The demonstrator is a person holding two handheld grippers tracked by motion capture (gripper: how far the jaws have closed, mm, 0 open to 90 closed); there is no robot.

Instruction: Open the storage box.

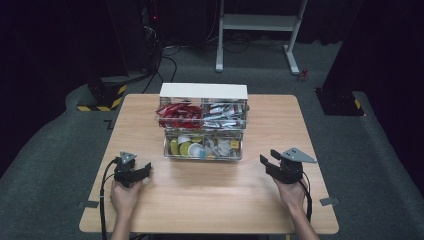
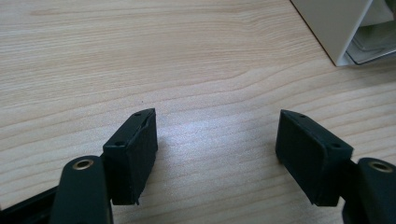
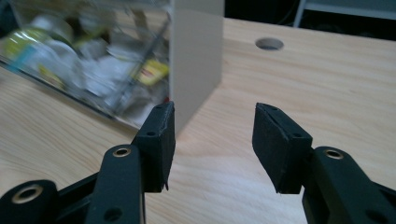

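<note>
The right tool [image 1: 268,163], jaws partly apart with nothing between them, could clip the white side wall of the clear plastic drawer organiser [image 1: 203,121] mid-counter [image 1: 210,205] if swung in carelessly. Its upper bins hold red and silver sachets, the pulled-out lower drawer [image 1: 202,148] round capsules. The left tool [image 1: 145,171] rests wide and empty.

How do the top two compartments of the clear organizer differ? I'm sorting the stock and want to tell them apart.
The top left compartment holds red packets; the top right compartment holds silvery-white ones with small red marks. The left one's packets look heaped more loosely than the right one's flatter stack. Both sit side by side under the white lid, look alike in size, and are full.
</note>
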